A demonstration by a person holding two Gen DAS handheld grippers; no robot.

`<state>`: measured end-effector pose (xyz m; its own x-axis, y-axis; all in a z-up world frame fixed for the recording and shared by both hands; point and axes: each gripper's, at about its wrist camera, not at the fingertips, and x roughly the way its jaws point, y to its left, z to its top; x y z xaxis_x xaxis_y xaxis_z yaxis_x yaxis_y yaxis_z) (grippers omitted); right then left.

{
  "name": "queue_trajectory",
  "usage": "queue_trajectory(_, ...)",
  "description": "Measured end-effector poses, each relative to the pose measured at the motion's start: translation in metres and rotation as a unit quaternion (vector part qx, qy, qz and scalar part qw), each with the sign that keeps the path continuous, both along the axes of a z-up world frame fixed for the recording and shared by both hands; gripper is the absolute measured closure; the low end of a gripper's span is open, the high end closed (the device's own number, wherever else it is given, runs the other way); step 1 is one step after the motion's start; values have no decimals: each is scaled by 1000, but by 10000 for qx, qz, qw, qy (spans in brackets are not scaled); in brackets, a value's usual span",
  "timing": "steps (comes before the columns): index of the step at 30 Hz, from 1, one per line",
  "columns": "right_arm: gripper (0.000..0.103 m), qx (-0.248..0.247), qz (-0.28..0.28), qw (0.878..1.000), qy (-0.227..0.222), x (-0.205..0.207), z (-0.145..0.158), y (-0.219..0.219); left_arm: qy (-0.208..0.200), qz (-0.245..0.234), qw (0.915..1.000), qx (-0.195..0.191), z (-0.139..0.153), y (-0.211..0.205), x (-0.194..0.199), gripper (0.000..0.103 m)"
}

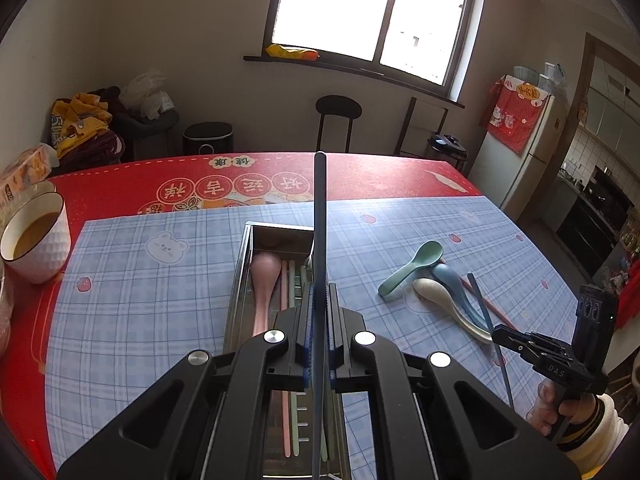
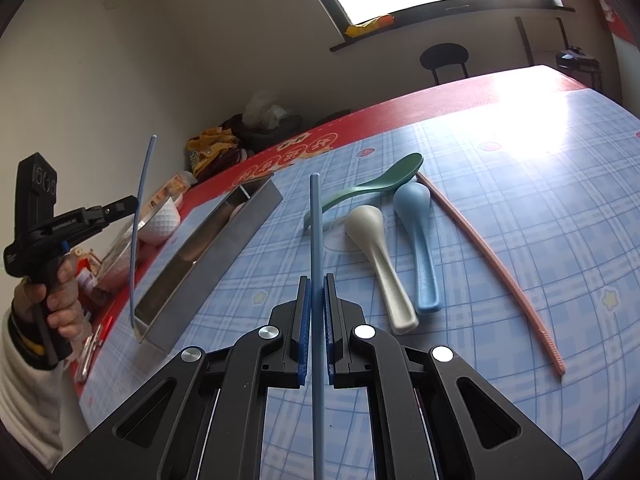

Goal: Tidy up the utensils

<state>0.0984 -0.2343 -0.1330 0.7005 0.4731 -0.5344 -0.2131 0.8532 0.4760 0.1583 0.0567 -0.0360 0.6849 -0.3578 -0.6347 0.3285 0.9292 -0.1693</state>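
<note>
Blk tongs (image 1: 319,300), blue pads (image 2: 305,328), white sleeve (image 2: 28,392).

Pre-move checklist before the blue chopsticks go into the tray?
1. Left gripper shut on a blue chopstick: ok.
2. Right gripper shut on the second blue chopstick: ok.
3. Left chopstick over the tray: ok.
4. Room in the tray beside the pink spoon: cannot tell.
5. Right chopstick clear of the loose spoons: ok.
6. Pink chopstick still on the table: not ok.
</note>
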Motion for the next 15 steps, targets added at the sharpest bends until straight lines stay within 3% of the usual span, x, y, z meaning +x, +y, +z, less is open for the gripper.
queue_trajectory(9,97,0,6,10000,27,2,-1,0,365,-28,9993,-49,-29,-10,26,97)
queue_trajectory(15,97,1,0,10000,29,2,-1,0,691,-52,9975,164,-54,-20,37,97)
